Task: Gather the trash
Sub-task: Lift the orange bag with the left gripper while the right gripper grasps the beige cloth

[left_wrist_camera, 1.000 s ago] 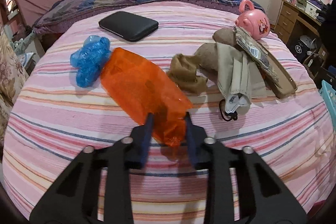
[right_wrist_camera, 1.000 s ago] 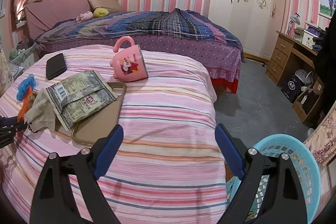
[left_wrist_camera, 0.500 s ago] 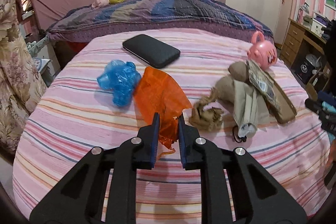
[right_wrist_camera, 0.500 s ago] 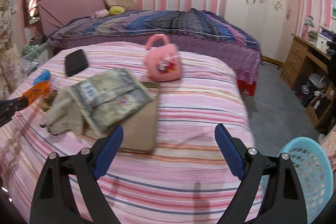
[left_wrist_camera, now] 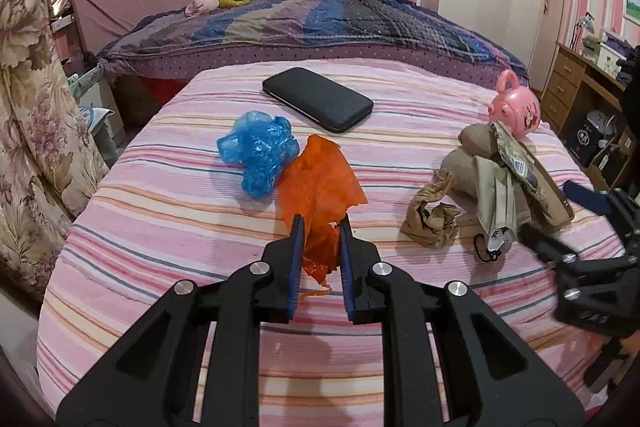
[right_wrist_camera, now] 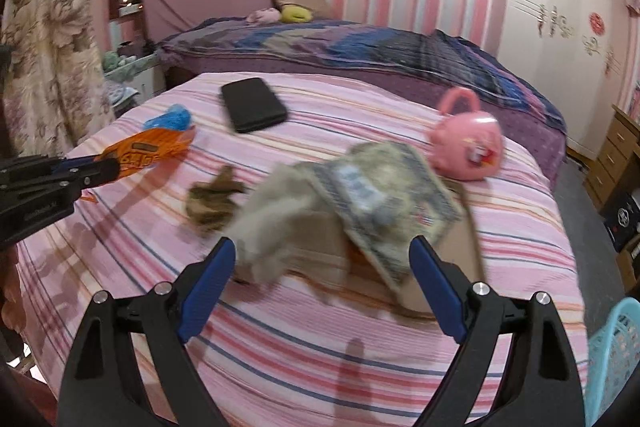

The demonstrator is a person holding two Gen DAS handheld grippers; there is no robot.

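My left gripper [left_wrist_camera: 321,227] is shut on the near end of an orange plastic wrapper [left_wrist_camera: 320,183], which hangs crumpled and partly raised off the pink striped bed [left_wrist_camera: 160,227]. The right wrist view shows that wrapper [right_wrist_camera: 152,151] at the left, in the left gripper [right_wrist_camera: 112,165]. My right gripper [right_wrist_camera: 322,247] stands wide open just short of a blurred pile: a grey-green snack packet [right_wrist_camera: 384,187] on beige cloth [right_wrist_camera: 280,227]. Nothing is between its fingers. A blue plastic bag [left_wrist_camera: 258,147] and a crumpled brown paper [left_wrist_camera: 430,219] lie on the bed.
A black case [left_wrist_camera: 318,99] lies further back and a pink mug [left_wrist_camera: 516,109] sits behind the pile. A light blue basket [right_wrist_camera: 616,351] stands on the floor at the bed's right. A second bed lies behind, a floral curtain at the left, a desk at the right.
The left gripper's jaws closed on the orange wrapper, then drew back and up, crumpling it. The right gripper swung left from the bed's edge to face the pile, still open.
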